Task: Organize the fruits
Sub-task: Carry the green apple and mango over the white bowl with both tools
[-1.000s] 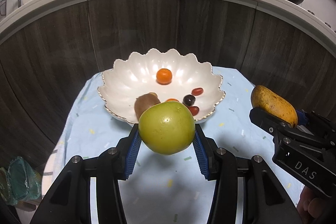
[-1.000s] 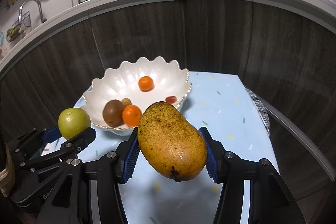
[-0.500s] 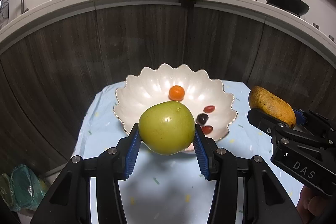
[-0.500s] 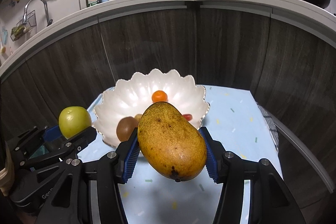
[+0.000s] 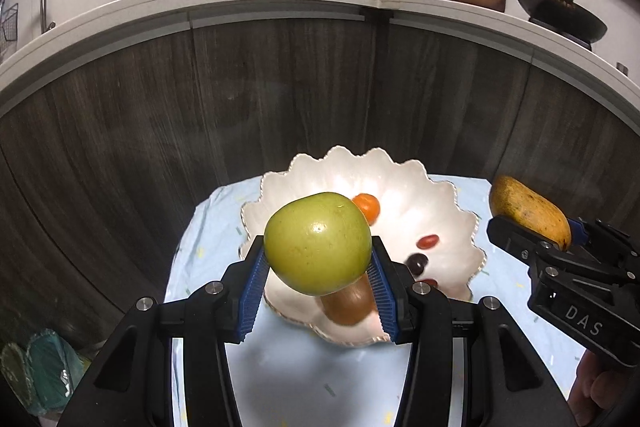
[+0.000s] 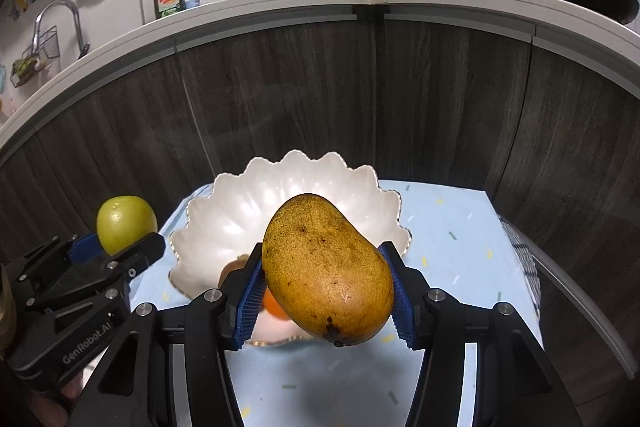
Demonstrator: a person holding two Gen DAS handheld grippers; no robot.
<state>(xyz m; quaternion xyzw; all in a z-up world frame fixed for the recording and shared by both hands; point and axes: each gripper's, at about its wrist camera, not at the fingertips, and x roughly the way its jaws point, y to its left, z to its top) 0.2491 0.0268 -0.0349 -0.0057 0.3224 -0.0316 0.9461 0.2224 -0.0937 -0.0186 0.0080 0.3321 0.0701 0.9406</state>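
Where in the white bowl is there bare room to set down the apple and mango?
Free: the bowl's far half, behind the tangerine, and its left side. Crowded: the near right, with grape tomatoes, dark grape and kiwi.

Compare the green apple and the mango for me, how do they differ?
The green apple is round and smooth green; the mango is elongated, speckled yellow-orange and looks longer. The left gripper holds the apple, the right gripper the mango. Both are clamped between blue pads, in the air, near the white bowl.
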